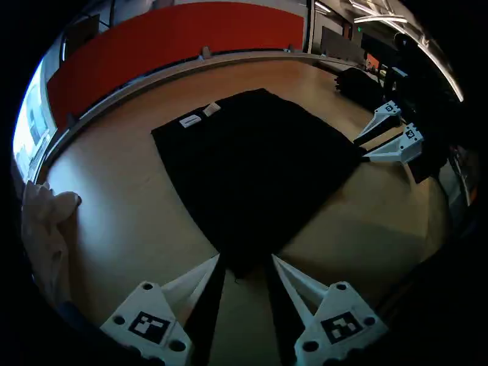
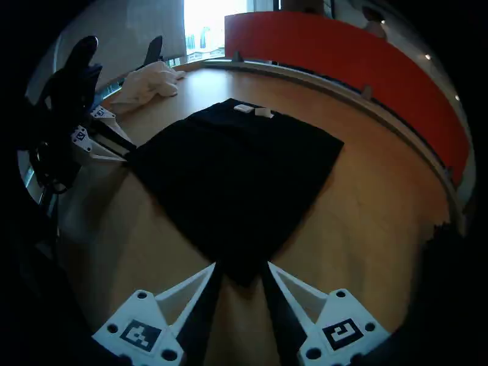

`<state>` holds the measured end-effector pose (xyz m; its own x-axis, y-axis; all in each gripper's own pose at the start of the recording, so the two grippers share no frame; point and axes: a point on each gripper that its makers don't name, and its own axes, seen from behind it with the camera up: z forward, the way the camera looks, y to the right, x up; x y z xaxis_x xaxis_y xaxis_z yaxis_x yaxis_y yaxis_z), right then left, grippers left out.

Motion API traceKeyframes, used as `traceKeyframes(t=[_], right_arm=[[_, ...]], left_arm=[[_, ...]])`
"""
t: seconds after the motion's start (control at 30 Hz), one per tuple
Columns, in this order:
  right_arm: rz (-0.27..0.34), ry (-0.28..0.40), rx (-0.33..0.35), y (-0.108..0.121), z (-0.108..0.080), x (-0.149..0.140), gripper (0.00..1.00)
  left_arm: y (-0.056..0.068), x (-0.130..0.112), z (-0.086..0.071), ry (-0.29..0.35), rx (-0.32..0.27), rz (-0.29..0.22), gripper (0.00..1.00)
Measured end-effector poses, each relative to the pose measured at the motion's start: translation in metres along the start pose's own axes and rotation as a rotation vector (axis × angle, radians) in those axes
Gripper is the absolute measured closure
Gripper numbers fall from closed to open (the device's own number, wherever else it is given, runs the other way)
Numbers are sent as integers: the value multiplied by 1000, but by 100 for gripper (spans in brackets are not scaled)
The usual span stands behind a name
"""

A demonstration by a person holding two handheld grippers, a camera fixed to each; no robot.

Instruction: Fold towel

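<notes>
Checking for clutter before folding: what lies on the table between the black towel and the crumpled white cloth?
Bare wooden table between black towel and white cloth, in the right gripper view.

The towel is plain black with no pattern, save two small tags that look white or pale cream; the dim light makes it hard to tell which. The desk is a warm, light-brown wood tone. Behind it runs a red panel. The left tool and the right tool are white with black inner faces, each finger bearing a black-and-white square marker. A crumpled cloth is white.
</notes>
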<state>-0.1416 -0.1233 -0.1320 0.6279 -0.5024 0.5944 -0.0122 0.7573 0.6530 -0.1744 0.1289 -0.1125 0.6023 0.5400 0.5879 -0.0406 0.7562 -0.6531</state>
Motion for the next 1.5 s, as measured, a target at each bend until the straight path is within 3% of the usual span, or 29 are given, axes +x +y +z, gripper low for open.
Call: traceKeyframes(t=[0.2, 0.37, 0.87, 1.2, 1.5], right_arm=[[7, -11, 7, -2, 1, 1, 78], [18, -16, 22, -6, 2, 2, 85], [35, 6, -11, -1, -16, 14, 86], [9, 67, -37, 0, -44, 45, 86], [-17, 80, -53, -3, -71, 57, 86]], left_arm=[[-4, 1, 0, -2, 15, -20, 81], [-3, 2, 1, -4, 23, -21, 89], [3, 18, -12, 29, 17, -68, 90], [-1, 41, -37, 65, 35, -99, 90], [4, 53, -61, 69, 29, -103, 90]])
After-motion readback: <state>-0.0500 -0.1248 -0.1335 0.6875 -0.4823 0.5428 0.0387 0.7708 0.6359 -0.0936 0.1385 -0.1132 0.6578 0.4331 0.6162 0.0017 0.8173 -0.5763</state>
